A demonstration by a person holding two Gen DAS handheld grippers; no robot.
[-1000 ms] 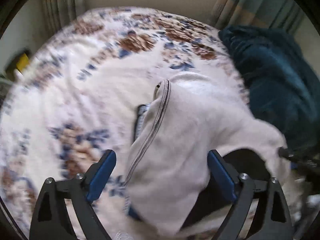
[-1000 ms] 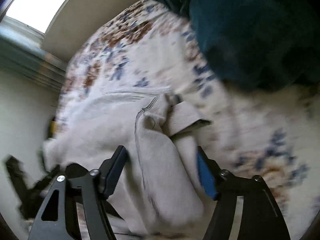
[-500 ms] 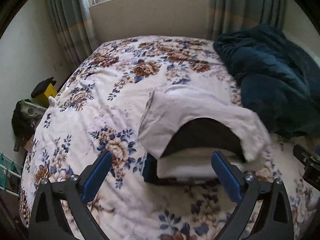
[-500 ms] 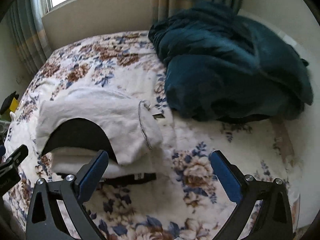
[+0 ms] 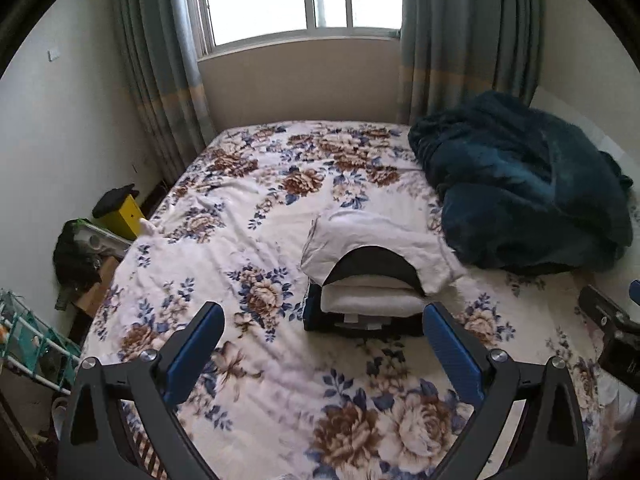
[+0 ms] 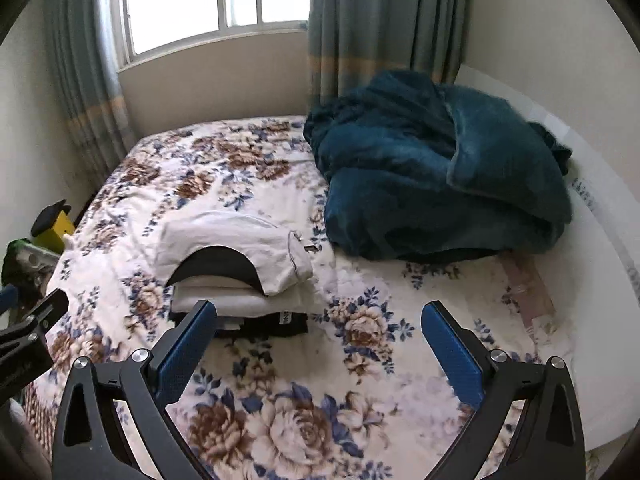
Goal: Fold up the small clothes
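Observation:
A folded white garment [image 5: 372,236] with a dark inner lining lies on top of a small stack of folded clothes [image 5: 364,308] on the flowered bed; the stack's lower pieces are white and dark. It also shows in the right wrist view [image 6: 236,244], on its stack [image 6: 240,308]. My left gripper [image 5: 324,344] is open and empty, held back from the stack and above the bed. My right gripper [image 6: 320,344] is open and empty, to the right of the stack. Each gripper shows at the edge of the other's view.
A crumpled dark teal blanket [image 5: 524,196] lies at the bed's right, also in the right wrist view [image 6: 436,168]. The flowered bedsheet [image 5: 248,216] covers the bed. A yellow box [image 5: 124,212], bags and a rack stand on the floor at the left. A window and curtains are behind.
Both grippers let go of the white garment, which now rests on the stack, and pulled back and up away from it.

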